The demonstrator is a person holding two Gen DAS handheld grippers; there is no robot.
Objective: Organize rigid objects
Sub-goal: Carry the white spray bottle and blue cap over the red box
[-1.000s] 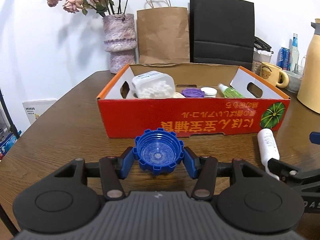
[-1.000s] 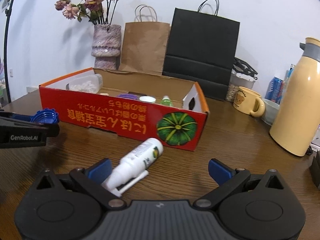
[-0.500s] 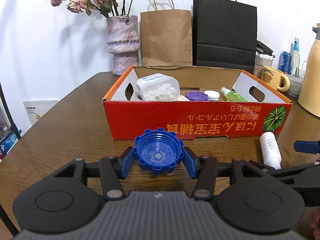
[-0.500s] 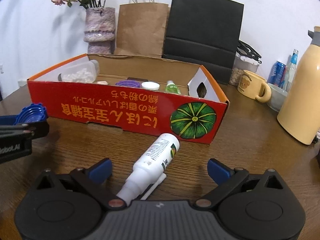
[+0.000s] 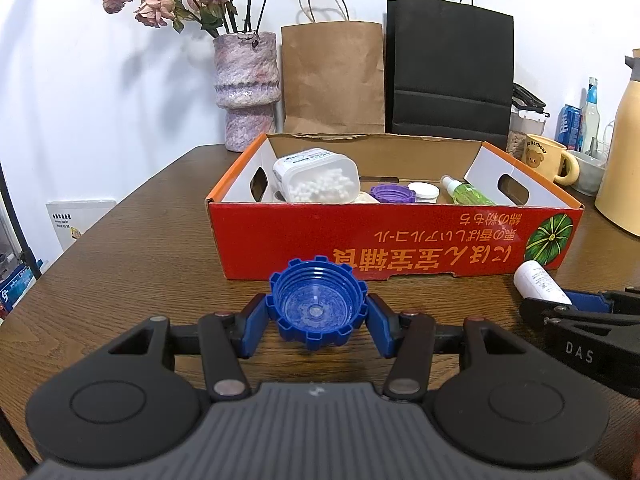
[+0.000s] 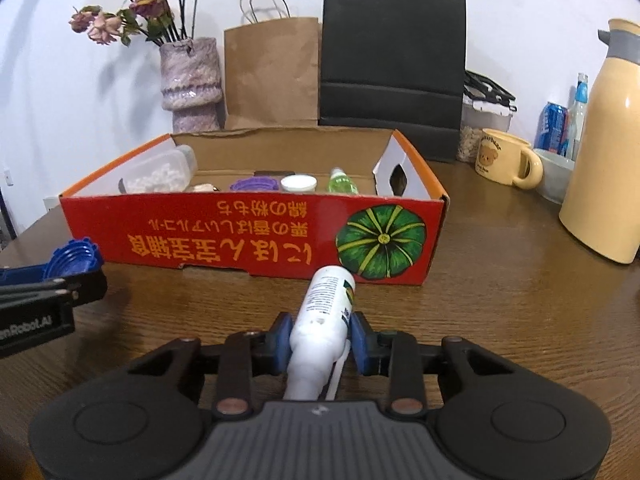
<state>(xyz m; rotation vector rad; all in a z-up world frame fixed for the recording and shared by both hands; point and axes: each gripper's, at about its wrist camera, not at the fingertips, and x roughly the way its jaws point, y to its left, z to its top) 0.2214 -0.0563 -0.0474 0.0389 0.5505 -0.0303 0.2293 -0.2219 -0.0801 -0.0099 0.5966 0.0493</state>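
My left gripper (image 5: 316, 318) is shut on a blue ridged cap (image 5: 316, 304), open side toward the camera, just above the table in front of the red cardboard box (image 5: 360, 240). My right gripper (image 6: 320, 334) is shut on a white spray bottle (image 6: 326, 304) that points toward the box's pumpkin picture. In the box lie a clear container of white beads (image 5: 316, 176), a purple cap (image 5: 392, 193), a white lid (image 5: 426, 191) and a green bottle (image 5: 468, 194). The left wrist view shows the bottle's end (image 5: 538, 282) at the right edge.
Behind the box stand a vase of dried flowers (image 5: 246, 88), a brown paper bag (image 5: 332, 80) and a black paper bag (image 5: 450, 76). On the right are a yellow mug (image 6: 504, 158), a cream thermos (image 6: 604, 160), a bowl and drink cans. The wooden table (image 5: 140, 248) curves away at left.
The right gripper's jaws have gone from wide open to shut on the white bottle, which now lies centred between them. The left gripper still holds the blue cap in the same place.
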